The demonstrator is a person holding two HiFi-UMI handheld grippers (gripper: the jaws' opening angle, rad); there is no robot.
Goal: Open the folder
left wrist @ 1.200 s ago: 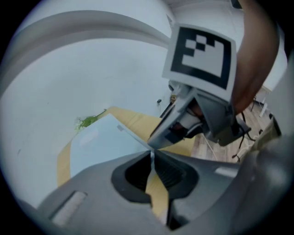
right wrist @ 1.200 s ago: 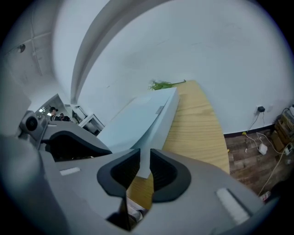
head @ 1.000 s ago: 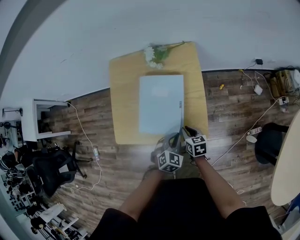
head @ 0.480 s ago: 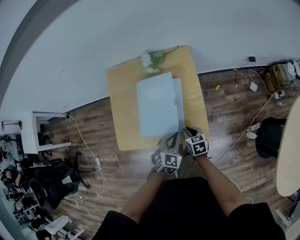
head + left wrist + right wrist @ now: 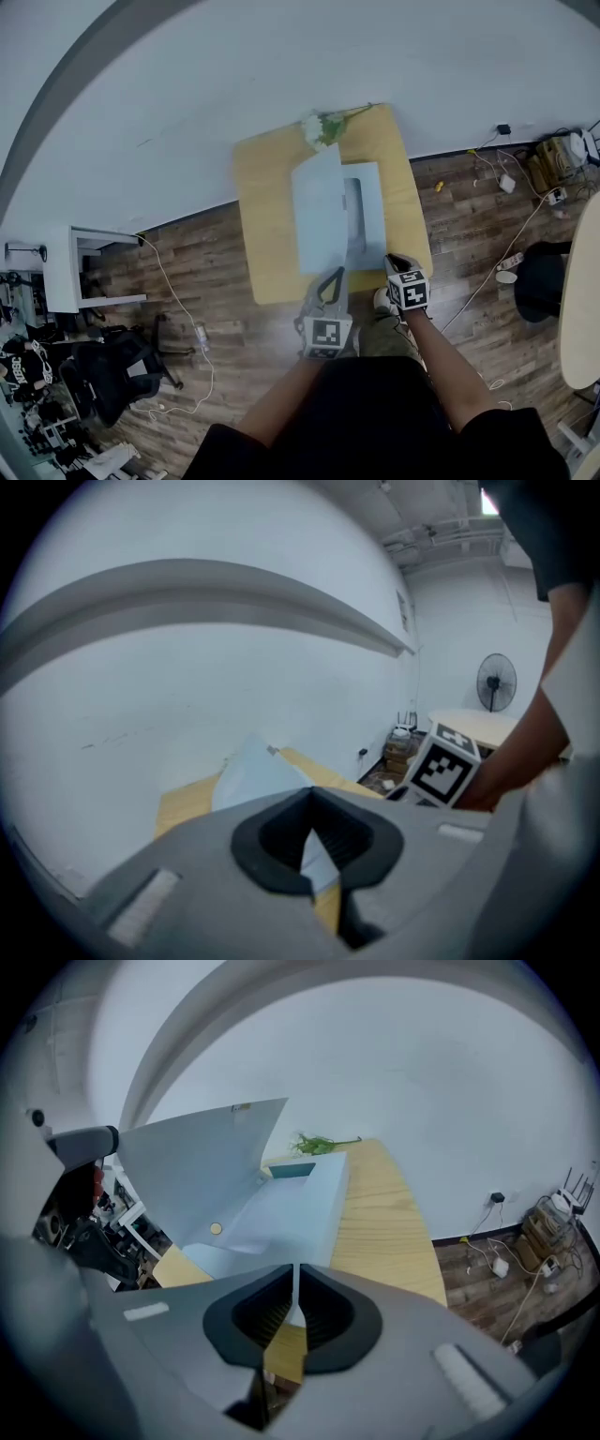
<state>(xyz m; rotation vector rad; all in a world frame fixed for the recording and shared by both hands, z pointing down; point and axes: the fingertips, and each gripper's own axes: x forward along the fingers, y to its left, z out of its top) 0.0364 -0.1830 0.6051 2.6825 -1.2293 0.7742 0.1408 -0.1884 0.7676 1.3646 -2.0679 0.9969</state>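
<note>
A light-blue folder lies on the small wooden table (image 5: pixel 267 225). Its front cover (image 5: pixel 319 211) stands lifted and tilted toward the left, and the back sheet (image 5: pixel 367 211) lies flat. My left gripper (image 5: pixel 330 275) is shut on the near edge of the raised cover (image 5: pixel 253 775), which shows between its pads. My right gripper (image 5: pixel 392 260) is at the folder's near right corner. Its jaws are closing, and the thin edge of the back sheet (image 5: pixel 291 1213) is pinched between them. The raised cover (image 5: pixel 202 1171) fills the left of the right gripper view.
White flowers (image 5: pixel 323 127) lie at the table's far edge, against the white wall. Wood floor surrounds the table, with cables (image 5: pixel 487 169) at the right, an office chair (image 5: pixel 112 352) at the left and a round tabletop (image 5: pixel 581 300) at the far right.
The left gripper has risen with the front cover, which went from lying flat to standing open. The right gripper stays at the near right corner.
</note>
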